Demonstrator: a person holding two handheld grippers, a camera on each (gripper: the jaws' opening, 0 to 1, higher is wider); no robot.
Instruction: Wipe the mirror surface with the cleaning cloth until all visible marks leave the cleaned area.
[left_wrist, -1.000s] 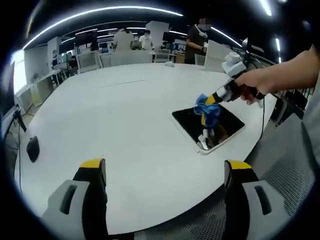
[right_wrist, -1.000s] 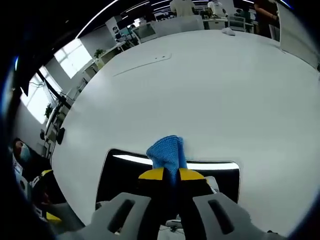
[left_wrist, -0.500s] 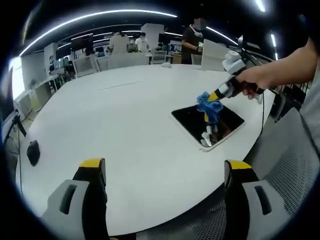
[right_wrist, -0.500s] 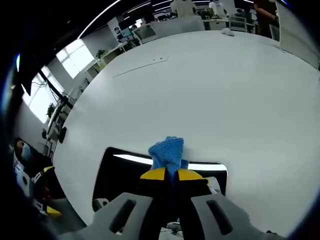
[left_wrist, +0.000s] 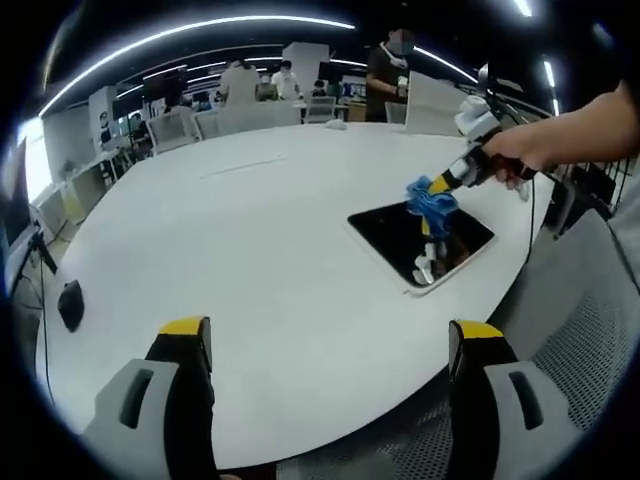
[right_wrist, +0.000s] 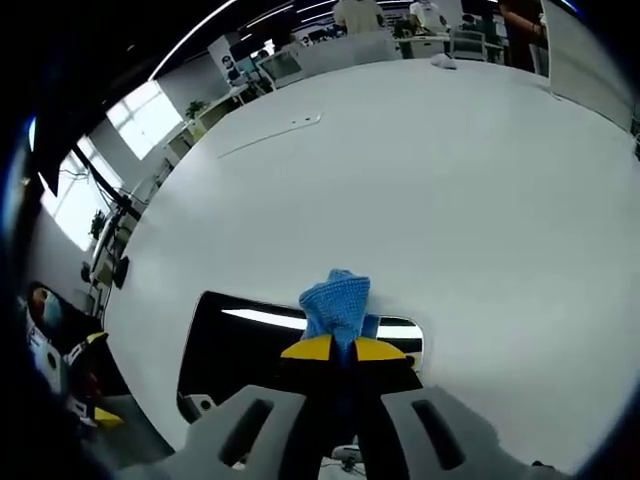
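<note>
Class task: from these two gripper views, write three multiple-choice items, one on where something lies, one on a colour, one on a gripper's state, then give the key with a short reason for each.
1. Where does the mirror lie?
A. at the middle of the white table
B. near the table's edge, by the person's hand
C. on a chair

2. What colour is the cleaning cloth?
A. blue
B. red
C. white

3. How does the left gripper stand?
A. shut on the cloth
B. shut on the mirror
C. open, holding nothing

Key:
1 B: in the left gripper view the dark mirror sits close to the table's rim under the hand.
2 A: the cloth shows blue in both views.
3 C: its jaws stand wide apart over the table; the right gripper has the cloth.
</note>
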